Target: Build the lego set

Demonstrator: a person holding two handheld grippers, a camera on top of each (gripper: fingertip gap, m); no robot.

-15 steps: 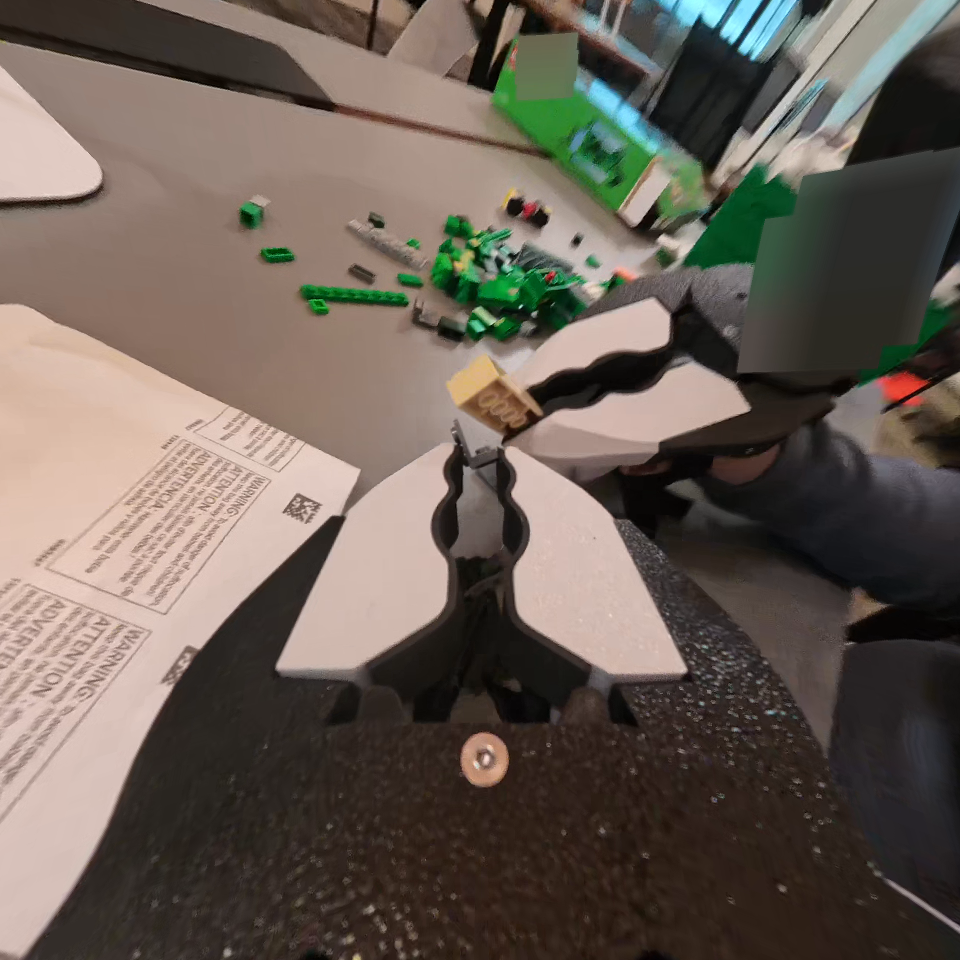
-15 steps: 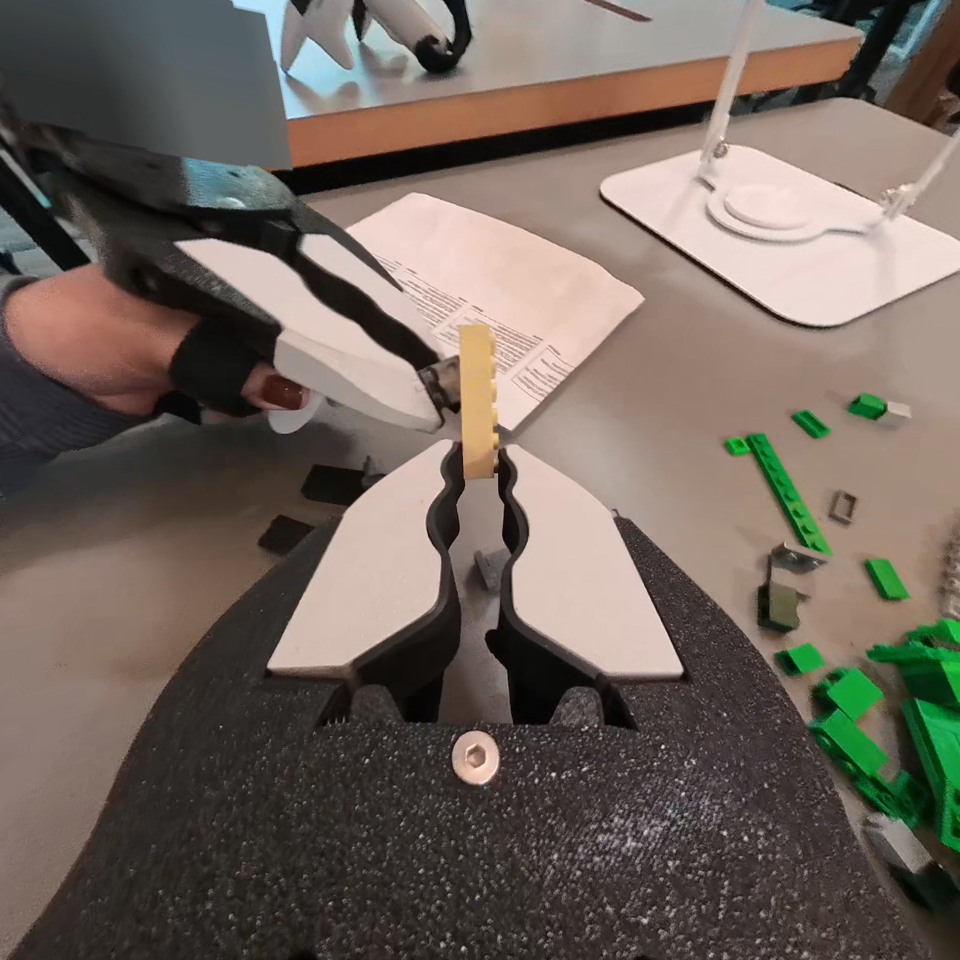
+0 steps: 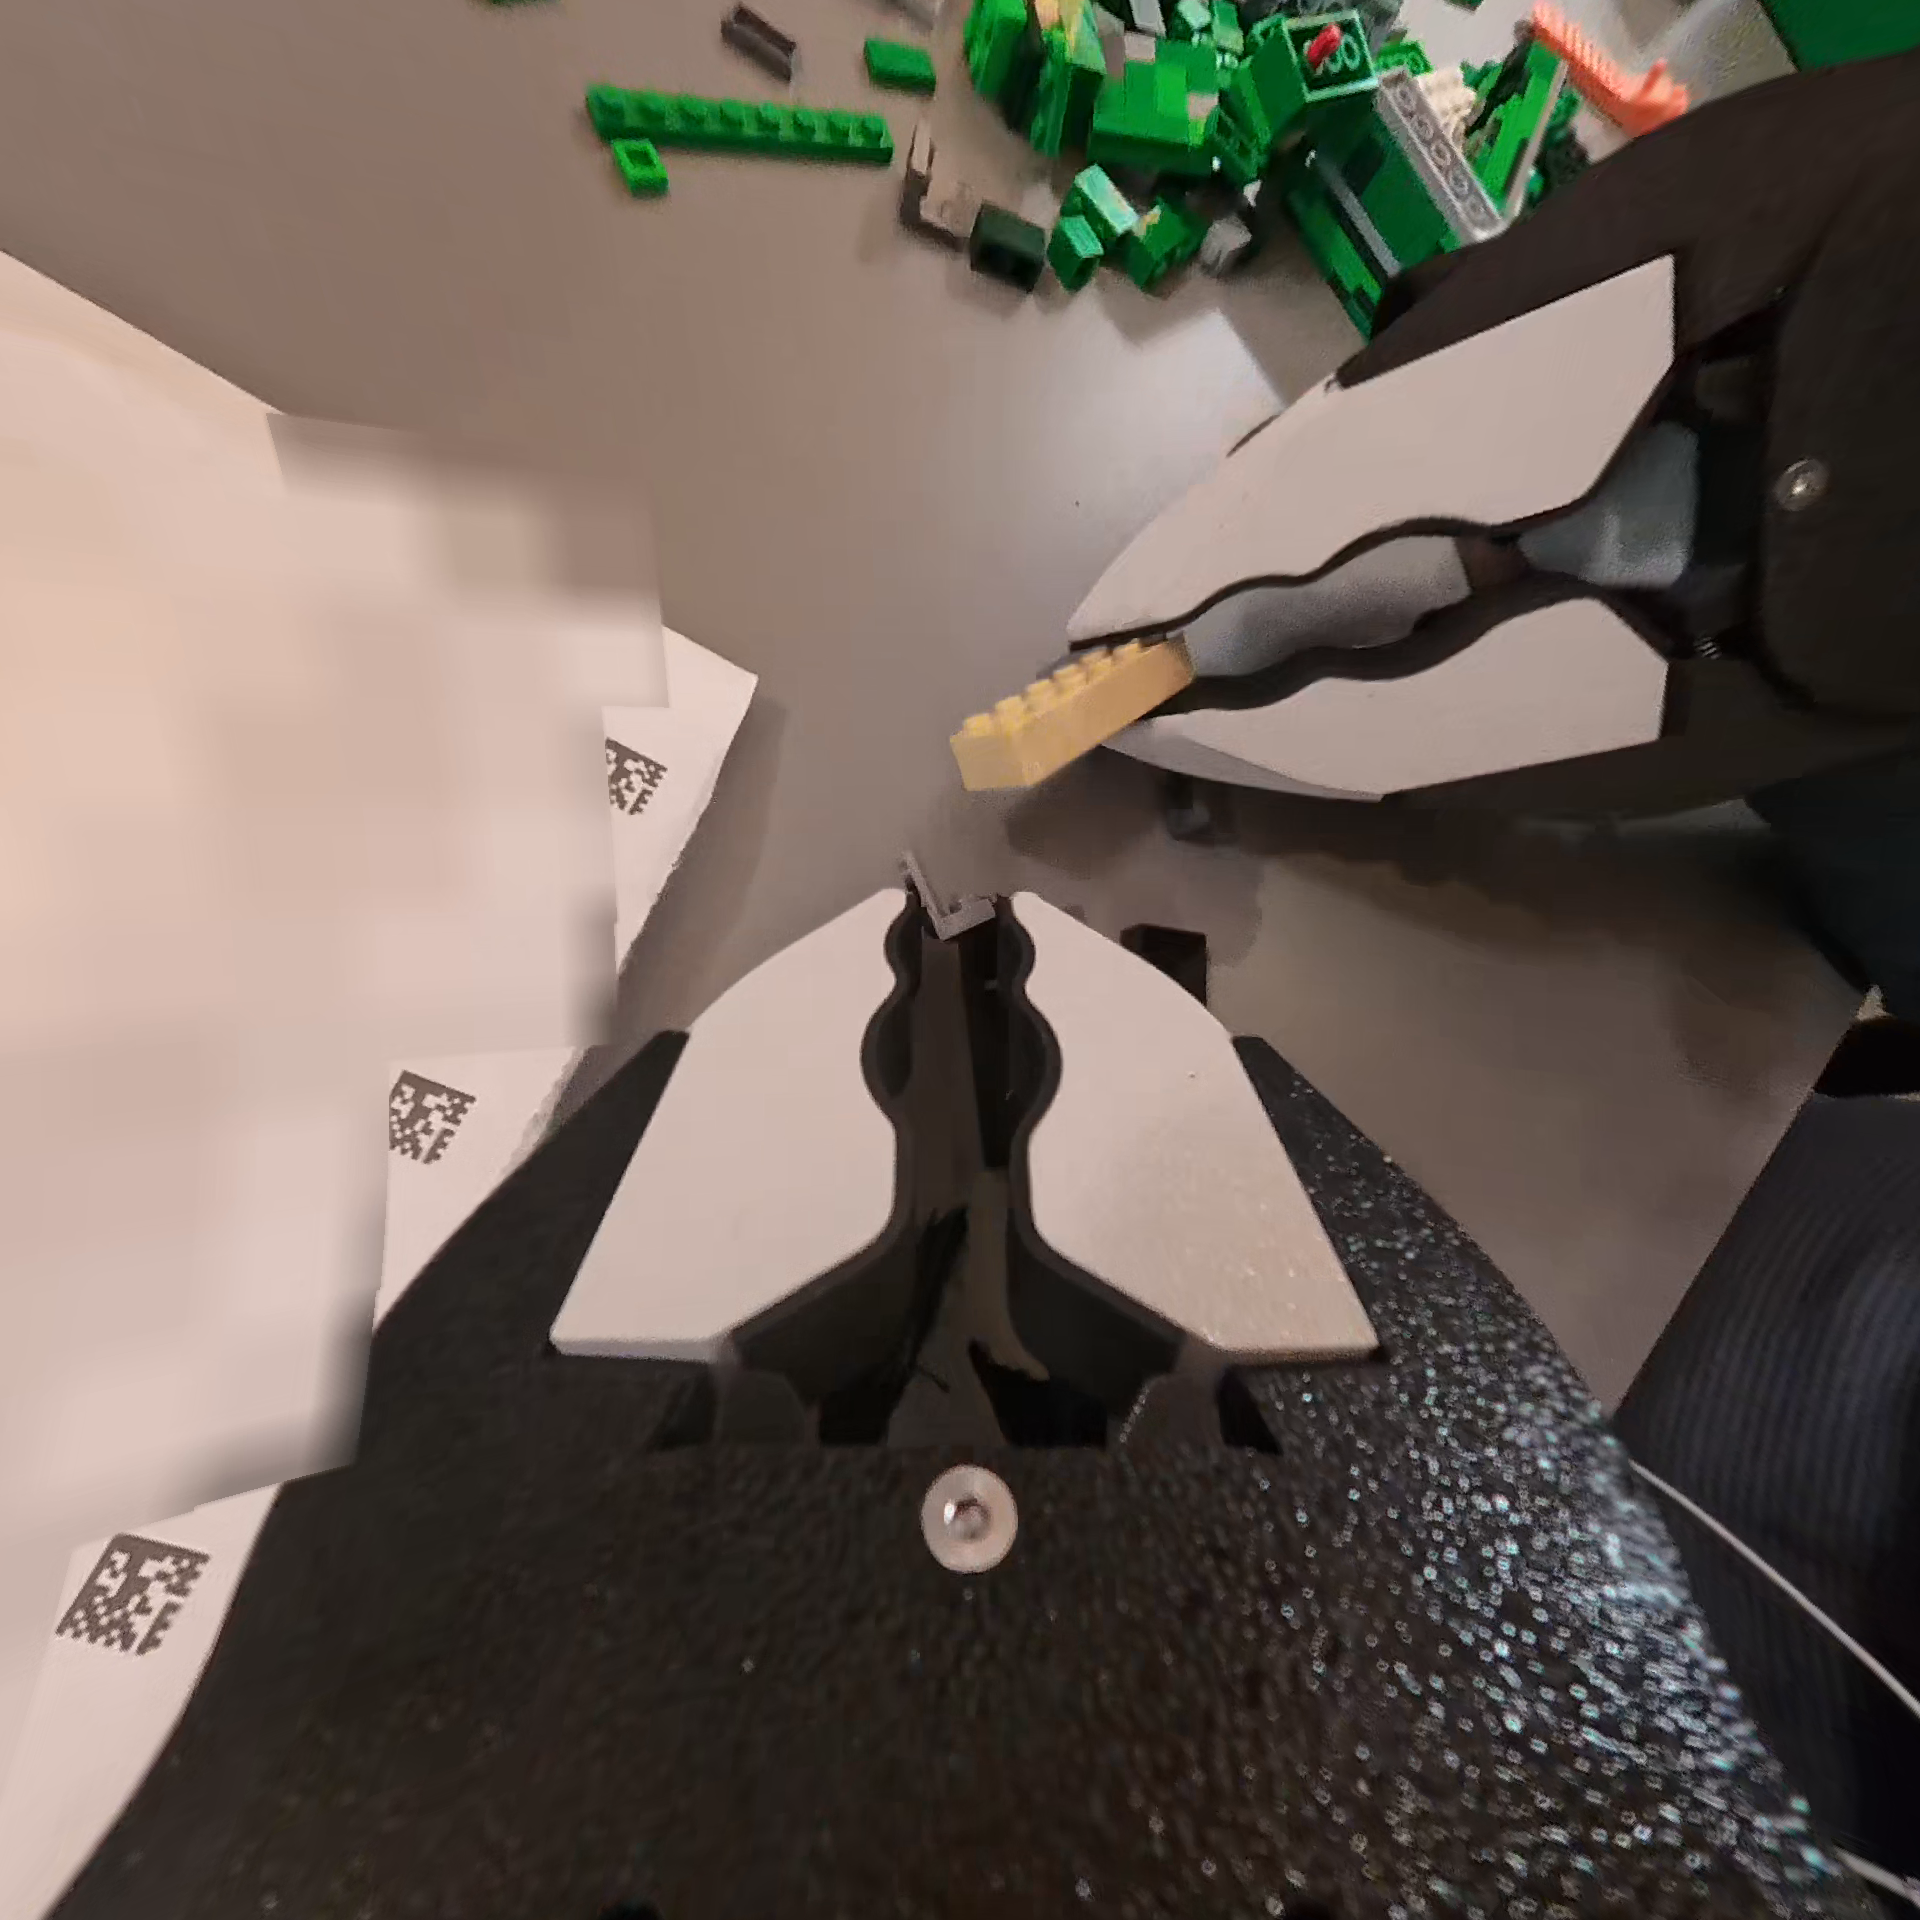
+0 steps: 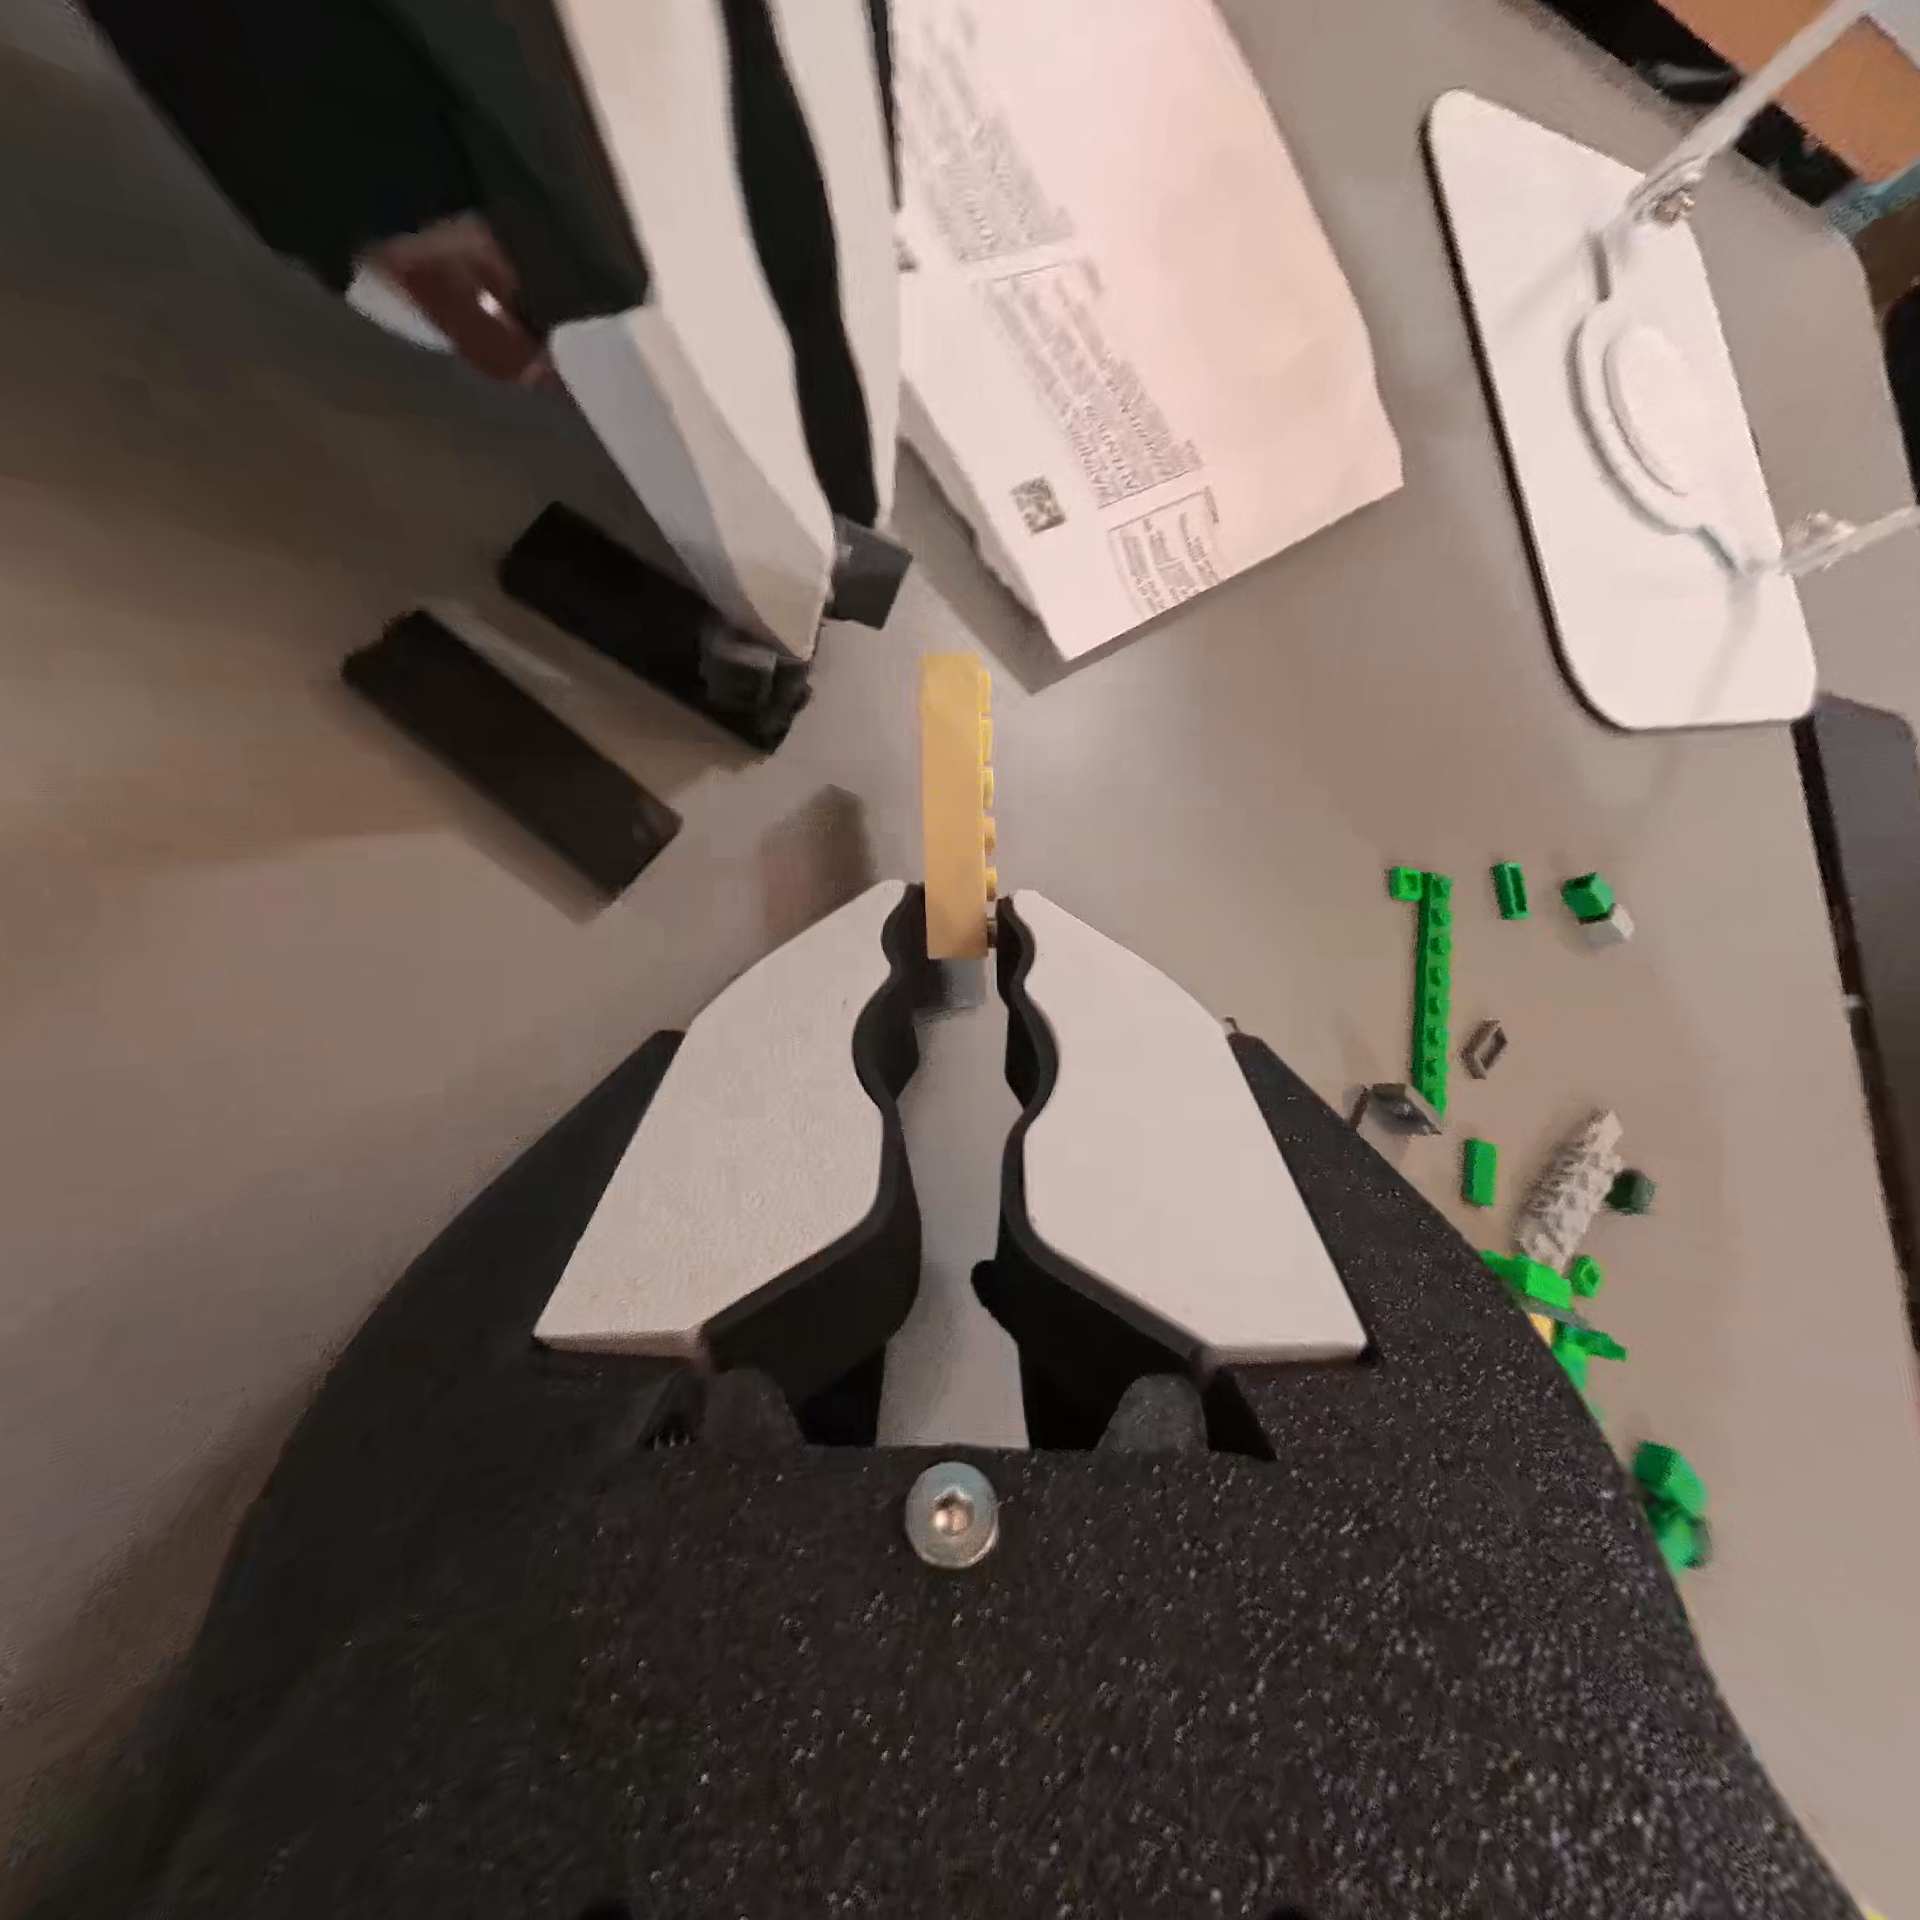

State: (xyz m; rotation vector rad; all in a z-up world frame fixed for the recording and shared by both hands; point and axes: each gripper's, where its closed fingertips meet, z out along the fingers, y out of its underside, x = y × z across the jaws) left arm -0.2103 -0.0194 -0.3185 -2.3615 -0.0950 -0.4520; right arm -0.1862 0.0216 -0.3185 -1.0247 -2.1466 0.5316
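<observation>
The grey counter [image 3: 935, 436] fills more of both views than it did half a second ago: both cameras have tipped downward, so the far room and the green box have gone from the left wrist view. The white printed sheet [image 4: 1132, 343] lies at 12 to 1 o'clock in the right wrist view and along the 9 o'clock side in the left; it carries blocks of small print and square codes, much of it blurred over. A white stand base [image 4: 1621, 416] sits at 2 o'clock in the right wrist view. The pile of green lego pieces [image 3: 1226, 114], earlier in mid-frame, is now at the 12 to 1 o'clock edge, with the long green plate [image 3: 738, 125] at 11 o'clock. The two tools have drawn apart: before, the tan plate almost touched the left tool's tips. The right tool [image 4: 961, 904] is clamped on one end of the tan lego plate [image 4: 956, 800], which sticks straight out toward 12 o'clock, studs to the right. The left tool [image 3: 951, 909] pinches a small grey lego piece [image 3: 948, 902] at its tips, with the tan plate at its 1 o'clock, near but clear. Two black flat pieces [image 4: 509, 758] lie at 10 o'clock in the right wrist view.
</observation>
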